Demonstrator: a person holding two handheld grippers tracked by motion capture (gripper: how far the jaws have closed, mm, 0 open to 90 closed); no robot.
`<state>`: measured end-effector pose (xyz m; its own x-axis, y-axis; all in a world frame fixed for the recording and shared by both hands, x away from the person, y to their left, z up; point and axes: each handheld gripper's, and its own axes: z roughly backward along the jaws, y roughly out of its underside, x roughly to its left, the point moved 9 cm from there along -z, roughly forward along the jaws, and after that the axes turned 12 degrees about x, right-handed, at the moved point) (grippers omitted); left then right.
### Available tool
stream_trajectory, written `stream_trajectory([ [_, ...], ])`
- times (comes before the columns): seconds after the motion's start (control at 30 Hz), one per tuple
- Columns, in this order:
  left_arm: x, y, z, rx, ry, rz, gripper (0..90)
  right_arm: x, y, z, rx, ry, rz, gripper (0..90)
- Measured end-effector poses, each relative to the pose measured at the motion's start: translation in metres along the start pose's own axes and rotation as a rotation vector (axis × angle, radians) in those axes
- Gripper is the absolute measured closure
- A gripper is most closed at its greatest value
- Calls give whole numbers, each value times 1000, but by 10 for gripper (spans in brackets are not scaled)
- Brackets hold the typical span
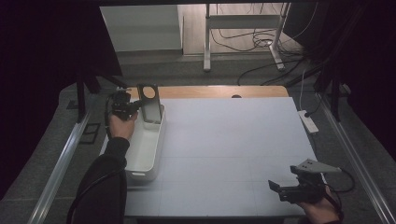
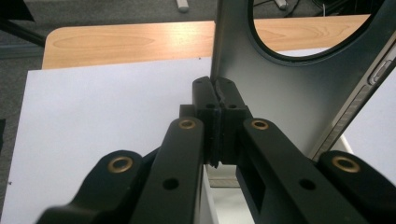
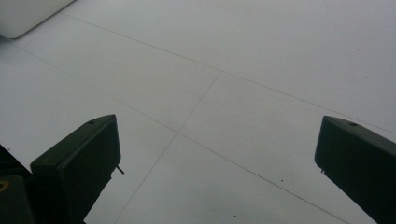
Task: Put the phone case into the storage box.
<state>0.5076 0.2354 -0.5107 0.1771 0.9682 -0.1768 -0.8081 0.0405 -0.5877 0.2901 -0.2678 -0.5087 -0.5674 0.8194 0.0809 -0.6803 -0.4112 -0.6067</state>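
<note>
Nearest the camera, the right gripper [image 1: 280, 189] hovers low over the bare white tabletop [image 1: 233, 140], its jaws spread wide with nothing between them. Farther back at the table's left edge, the left gripper [image 2: 218, 100] is clamped tight on the edge of a dark grey flat panel with a large round cutout [image 1: 150, 105], which stands upright at the far end of a white rectangular plastic bin [image 1: 144, 154].

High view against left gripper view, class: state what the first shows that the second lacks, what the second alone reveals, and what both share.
High view alone: the right gripper, jaws open over bare table, a white power strip off the right edge, and floor cables.
Left gripper view alone: the left gripper jaws pinched shut on the phone case's edge, and its side buttons.
Both: the dark phone case with its round cutout, the white bin, the white table.
</note>
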Motion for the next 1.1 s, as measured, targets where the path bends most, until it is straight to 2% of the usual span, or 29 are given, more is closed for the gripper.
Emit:
stream_trajectory([
  [0.33, 2, 5, -6, 15, 2, 4, 889, 0, 0, 0, 2, 0, 1, 7],
  [0.5, 0, 5, -8, 18, -2, -14, 874, 0, 0, 0, 3, -1, 4, 10],
  [0.7, -1, 4, -7, 1, 1, -19, 791, 0, 0, 0, 3, -1, 5, 10],
  [1.0, 0, 4, -7, 1, 13, -19, 759, 1, 0, 0, 4, 0, 8, 11],
  [1.1, -1, 4, -6, 2, 14, -26, 722, 0, 0, 0, 4, 0, 8, 11],
])
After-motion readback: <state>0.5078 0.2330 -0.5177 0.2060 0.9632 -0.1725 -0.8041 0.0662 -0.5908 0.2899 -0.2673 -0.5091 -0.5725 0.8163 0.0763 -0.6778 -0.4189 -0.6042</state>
